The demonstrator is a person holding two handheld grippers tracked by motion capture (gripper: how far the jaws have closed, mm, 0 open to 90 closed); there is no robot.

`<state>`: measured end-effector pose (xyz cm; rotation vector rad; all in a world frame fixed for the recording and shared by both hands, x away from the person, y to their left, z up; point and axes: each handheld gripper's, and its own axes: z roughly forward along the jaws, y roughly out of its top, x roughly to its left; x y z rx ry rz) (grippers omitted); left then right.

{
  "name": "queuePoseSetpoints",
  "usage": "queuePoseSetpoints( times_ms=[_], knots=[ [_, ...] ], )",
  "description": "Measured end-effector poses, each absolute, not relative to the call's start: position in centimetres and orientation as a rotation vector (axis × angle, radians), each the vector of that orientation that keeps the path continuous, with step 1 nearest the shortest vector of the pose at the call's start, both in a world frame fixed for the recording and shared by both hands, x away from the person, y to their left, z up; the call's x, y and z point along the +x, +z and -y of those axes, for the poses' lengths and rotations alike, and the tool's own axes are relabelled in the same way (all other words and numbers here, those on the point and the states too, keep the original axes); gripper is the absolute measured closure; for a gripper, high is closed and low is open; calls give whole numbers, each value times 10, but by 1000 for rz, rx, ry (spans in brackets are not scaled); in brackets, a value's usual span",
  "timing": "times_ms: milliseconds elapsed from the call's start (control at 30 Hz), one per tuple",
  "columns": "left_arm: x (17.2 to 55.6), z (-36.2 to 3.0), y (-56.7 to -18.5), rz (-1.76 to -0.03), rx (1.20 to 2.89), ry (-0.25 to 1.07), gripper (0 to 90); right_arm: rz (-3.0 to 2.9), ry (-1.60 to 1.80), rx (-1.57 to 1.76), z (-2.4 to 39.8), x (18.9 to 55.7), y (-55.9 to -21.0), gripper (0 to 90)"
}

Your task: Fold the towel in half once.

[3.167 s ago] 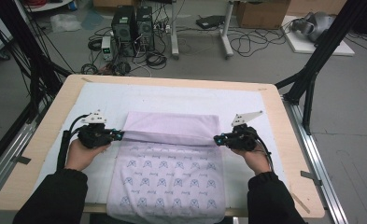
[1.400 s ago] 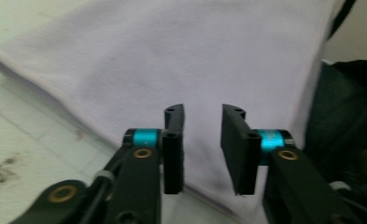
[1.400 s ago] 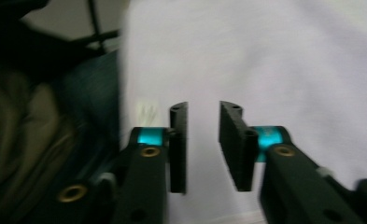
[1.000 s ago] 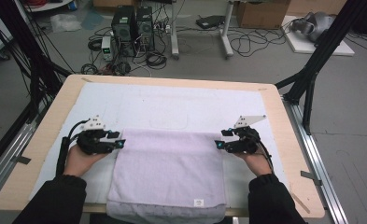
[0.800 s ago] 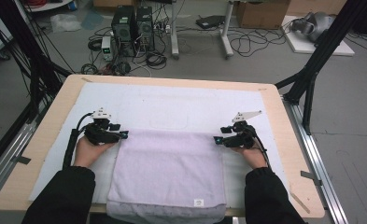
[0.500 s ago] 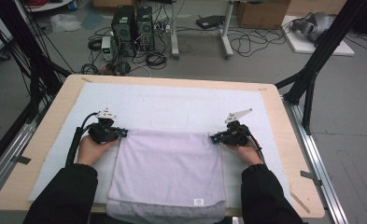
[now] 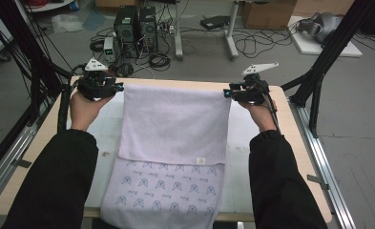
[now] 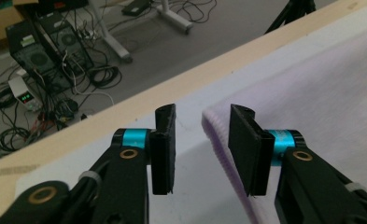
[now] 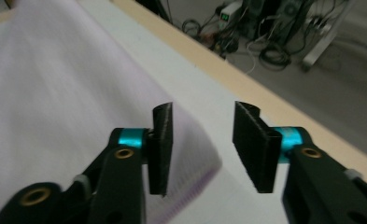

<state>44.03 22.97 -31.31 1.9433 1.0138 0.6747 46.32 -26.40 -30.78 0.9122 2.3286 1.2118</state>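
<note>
A: Towel (image 7: pixel 175 119) is lying on the table (image 7: pixel 290 143), far edge between both grippers.

B: Left gripper (image 8: pixel 202 135) and right gripper (image 9: pixel 202 135) have just been opening, jaws empty. Keep lifting clear, avoid snagging corners.

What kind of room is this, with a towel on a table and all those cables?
Probably a lab or workshop for recording handling tasks. Computer towers and tangled cables sit on the floor, black camera-frame struts flank the wooden table, and cardboard boxes stand behind.

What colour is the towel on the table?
Pale lilac; the towel shows small blue printed figures on its near part. Best seen in the high view.
</note>
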Motion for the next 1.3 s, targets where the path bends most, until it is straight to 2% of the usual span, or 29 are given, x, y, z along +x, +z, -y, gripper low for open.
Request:
queuePoseSetpoints(
  times_ms=[167, 333, 567, 867, 967, 1033, 1067, 1100, 1167, 1300],
  knots=[
    [422, -239, -356, -1016, 1983, 557, 563, -2449, 1184, 943, 263, 447, -350, 436],
    [394, -239, -383, -958, 1994, 494, 548, -2509, 1212, 900, 261, 412, -379, 456],
    [347, -234, -407, -852, 2023, 410, 537, -2607, 1239, 777, 247, 361, -402, 467],
    [311, -227, -434, -754, 2111, 314, 529, -2724, 1171, 656, 232, 323, -427, 522],
    [311, -224, -441, -733, 2160, 285, 597, -2755, 1152, 663, 232, 320, -439, 589],
    [311, -223, -444, -721, 2174, 314, 687, -2726, 1170, 651, 235, 318, -441, 738],
    [312, -224, -443, -725, 2175, 322, 760, -2740, 1190, 661, 237, 320, -441, 809],
    [313, -224, -443, -741, 2167, 317, 815, -2749, 1208, 674, 238, 321, -441, 855],
    [314, -225, -440, -748, 2166, 314, 882, -2751, 1204, 650, 238, 322, -440, 868],
    [311, -229, -426, -749, 2135, 338, 887, -2731, 1235, 628, 239, 320, -427, 869]
  ],
)
